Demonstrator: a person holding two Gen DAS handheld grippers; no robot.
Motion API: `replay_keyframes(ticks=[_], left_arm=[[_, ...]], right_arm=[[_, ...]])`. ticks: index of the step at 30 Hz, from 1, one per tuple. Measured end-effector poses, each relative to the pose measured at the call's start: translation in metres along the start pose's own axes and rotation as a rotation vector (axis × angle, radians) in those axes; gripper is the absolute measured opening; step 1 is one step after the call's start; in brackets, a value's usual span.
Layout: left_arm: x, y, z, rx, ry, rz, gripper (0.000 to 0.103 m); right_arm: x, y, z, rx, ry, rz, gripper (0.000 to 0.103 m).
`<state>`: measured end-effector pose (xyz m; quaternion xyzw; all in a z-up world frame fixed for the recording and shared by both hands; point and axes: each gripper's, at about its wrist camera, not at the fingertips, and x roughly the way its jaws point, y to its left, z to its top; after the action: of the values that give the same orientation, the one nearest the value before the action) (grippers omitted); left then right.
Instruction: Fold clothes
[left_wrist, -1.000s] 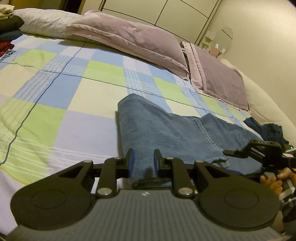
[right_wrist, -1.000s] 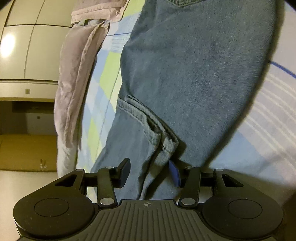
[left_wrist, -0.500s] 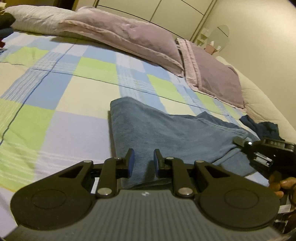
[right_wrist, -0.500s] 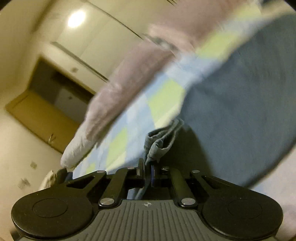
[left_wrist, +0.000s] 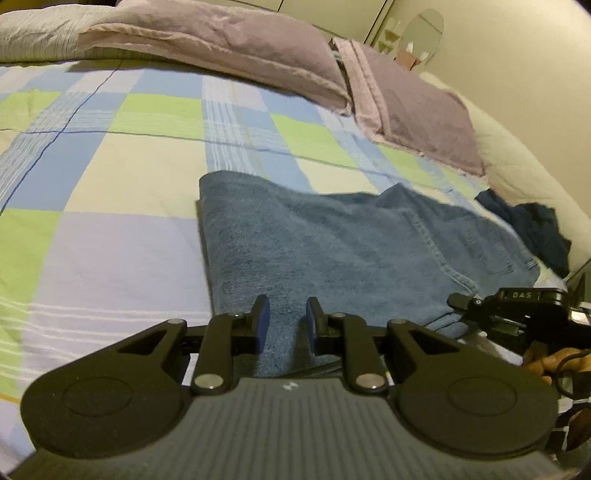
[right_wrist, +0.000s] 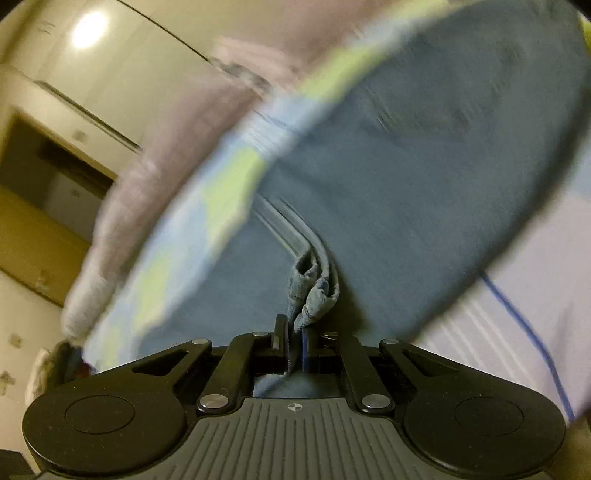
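Jeans (left_wrist: 354, 251) lie part-folded on the bed (left_wrist: 122, 173), near the pillows (left_wrist: 236, 48); right hand-held gripper (right_wrist: 294, 347) is clamped on a bunched denim edge; left hand-held gripper (left_wrist: 286, 319) straddles the near edge, its grip uncertain; lift both corners level, carrying evenly; the garment's long axis runs sideways across the left wrist view.

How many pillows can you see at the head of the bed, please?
3: a pale grey pillow at far left, a mauve pillow overlapping it in the middle, and a second mauve pillow to the right. Others may lie outside the frame.
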<state>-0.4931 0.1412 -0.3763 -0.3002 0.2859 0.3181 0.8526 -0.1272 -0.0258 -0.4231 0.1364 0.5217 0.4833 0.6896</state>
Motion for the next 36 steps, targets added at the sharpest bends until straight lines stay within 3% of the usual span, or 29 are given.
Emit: replay_keyframes(ticks=[3, 4, 6, 8, 12, 14, 16, 18, 21, 23, 26, 29, 32, 36], left_arm=[[-0.003, -0.001, 0.001, 0.016, -0.001, 0.021, 0.016], [-0.006, -0.002, 0.002, 0.026, -0.011, 0.035, 0.016], [-0.013, -0.005, 0.003, 0.05, -0.034, 0.066, 0.016], [-0.018, -0.006, 0.007, 0.056, -0.058, 0.086, 0.016], [-0.009, -0.011, 0.01, 0.073, -0.044, 0.059, 0.016], [0.01, -0.016, 0.002, 0.129, 0.014, 0.103, 0.014], [0.026, -0.019, -0.007, 0.182, 0.057, 0.148, 0.014], [0.026, -0.018, -0.004, 0.158, 0.068, 0.153, 0.014], [0.021, -0.016, 0.01, 0.132, 0.068, 0.17, 0.008], [0.02, -0.015, 0.03, 0.129, 0.013, 0.178, 0.008], [0.032, -0.01, 0.059, 0.115, -0.034, 0.182, 0.009], [0.063, -0.007, 0.077, 0.129, -0.013, 0.226, 0.01], [0.096, -0.002, 0.079, 0.141, 0.034, 0.27, 0.011], [0.106, 0.001, 0.071, 0.154, 0.011, 0.274, 0.01]], right_arm=[[-0.006, 0.0, -0.001, -0.017, -0.004, -0.014, 0.005], [-0.009, 0.001, 0.001, -0.044, 0.004, -0.03, 0.01], [-0.021, 0.015, 0.005, -0.139, -0.035, -0.105, 0.02], [-0.032, 0.033, 0.004, -0.275, -0.117, -0.213, 0.021], [-0.035, 0.067, -0.012, -0.527, -0.234, -0.248, 0.021], [-0.023, 0.072, -0.023, -0.617, -0.173, -0.203, 0.021], [-0.004, 0.066, -0.035, -0.662, -0.08, -0.217, 0.021], [0.013, 0.056, -0.047, -0.702, 0.001, -0.244, 0.021], [0.01, 0.07, -0.037, -0.696, 0.018, -0.252, 0.021], [0.008, 0.08, -0.03, -0.692, 0.027, -0.257, 0.021], [0.027, 0.097, -0.008, -0.728, -0.068, -0.204, 0.021], [0.059, 0.103, 0.005, -0.749, -0.082, -0.189, 0.021], [0.094, 0.107, 0.011, -0.777, -0.068, -0.219, 0.021], [0.136, 0.097, 0.018, -0.824, -0.035, -0.245, 0.02]])
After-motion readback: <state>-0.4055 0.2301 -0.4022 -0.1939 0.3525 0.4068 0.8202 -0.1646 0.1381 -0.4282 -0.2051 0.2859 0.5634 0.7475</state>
